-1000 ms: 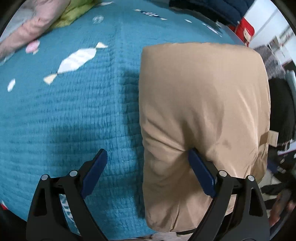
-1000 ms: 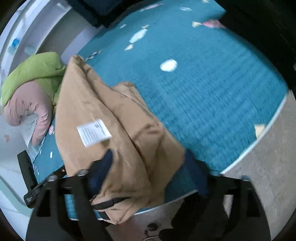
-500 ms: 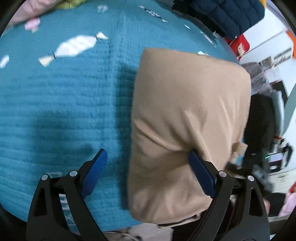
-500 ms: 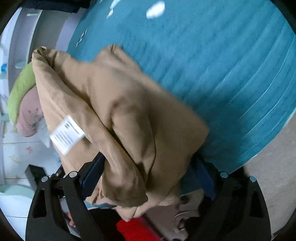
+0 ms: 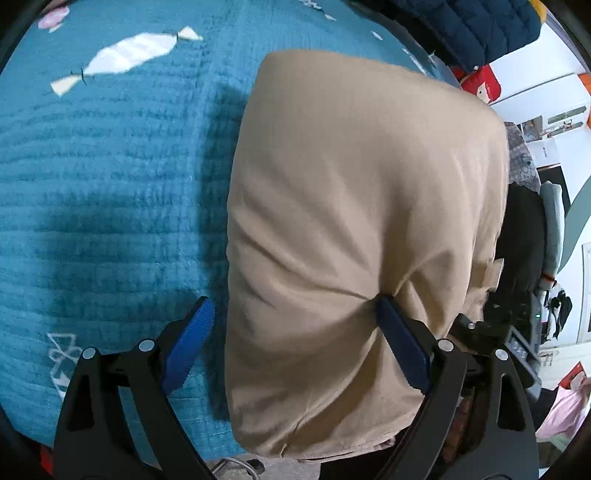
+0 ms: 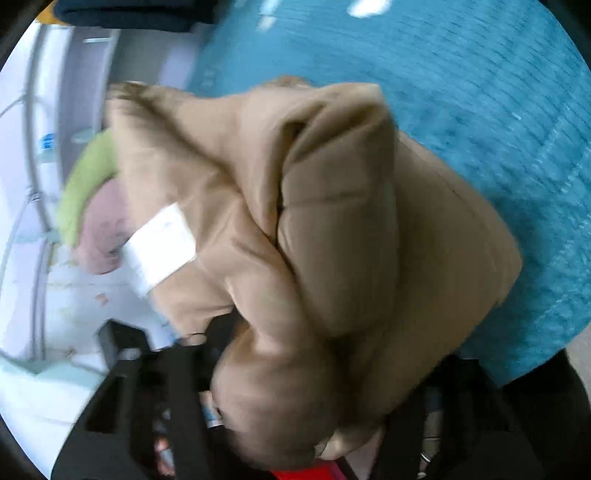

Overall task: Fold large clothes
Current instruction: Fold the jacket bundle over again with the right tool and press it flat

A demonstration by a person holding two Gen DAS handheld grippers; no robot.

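A folded tan garment (image 5: 354, 229) lies across my left gripper (image 5: 295, 347), above the teal quilted bedspread (image 5: 110, 184). The left jaws stand wide open; the right blue pad (image 5: 402, 347) presses into the cloth and the left pad (image 5: 188, 343) is clear of it. In the right wrist view the same tan garment (image 6: 332, 229), bunched, with a white care label (image 6: 162, 247), fills the space over my right gripper (image 6: 317, 406). The cloth hides the right gripper's pads. That view is blurred.
The bedspread (image 6: 480, 92) has white candy prints (image 5: 129, 55). A dark blue padded garment (image 5: 472, 29) lies at the far edge. Green and pink bedding (image 6: 92, 199) lies by a white wall. Room clutter shows to the right, past the bed edge.
The garment has been lifted and carried toward the bed's edge. The right gripper has swung up and to the left, and the cloth is more bunched over it. The left jaws stayed open.
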